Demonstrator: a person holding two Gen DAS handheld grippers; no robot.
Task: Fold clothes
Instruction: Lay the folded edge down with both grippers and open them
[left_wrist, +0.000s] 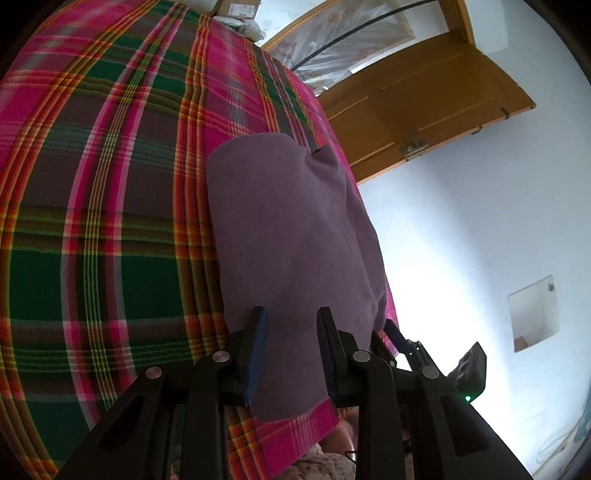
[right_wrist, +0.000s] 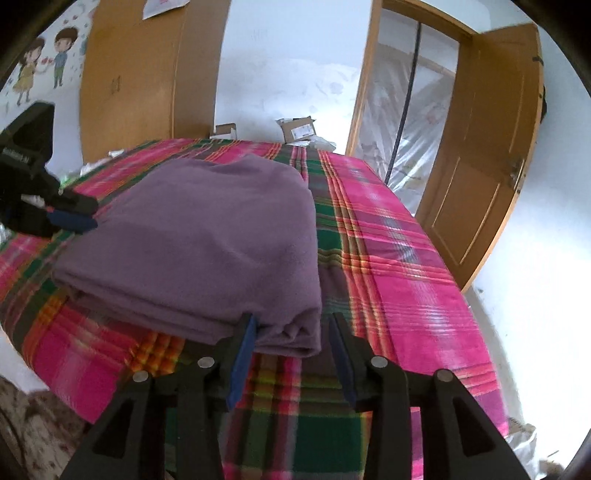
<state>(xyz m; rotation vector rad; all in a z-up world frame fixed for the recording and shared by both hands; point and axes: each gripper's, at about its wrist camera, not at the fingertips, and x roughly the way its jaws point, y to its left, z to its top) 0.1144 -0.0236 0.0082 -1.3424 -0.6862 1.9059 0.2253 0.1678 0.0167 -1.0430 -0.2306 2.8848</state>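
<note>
A folded purple garment (left_wrist: 291, 221) lies on a plaid bed cover (left_wrist: 110, 221), close to the bed's edge. My left gripper (left_wrist: 291, 314) is open at its near end, and the cloth shows between the two fingers. In the right wrist view the same purple garment (right_wrist: 221, 240) is a thick folded stack. My right gripper (right_wrist: 293, 319) stands open at its near right corner, with the left pad against the folded edge. The left gripper (right_wrist: 83, 212) shows at the garment's far left side. The right gripper (left_wrist: 388, 328) peeks out beside the cloth's right edge.
The plaid bed cover (right_wrist: 388, 240) stretches away to the right of the garment. An open wooden door (right_wrist: 491, 166) stands to the right and a wooden wardrobe (right_wrist: 140, 74) behind the bed. Cardboard boxes (right_wrist: 297, 129) sit past the far edge. Patterned floor (right_wrist: 29, 417) shows lower left.
</note>
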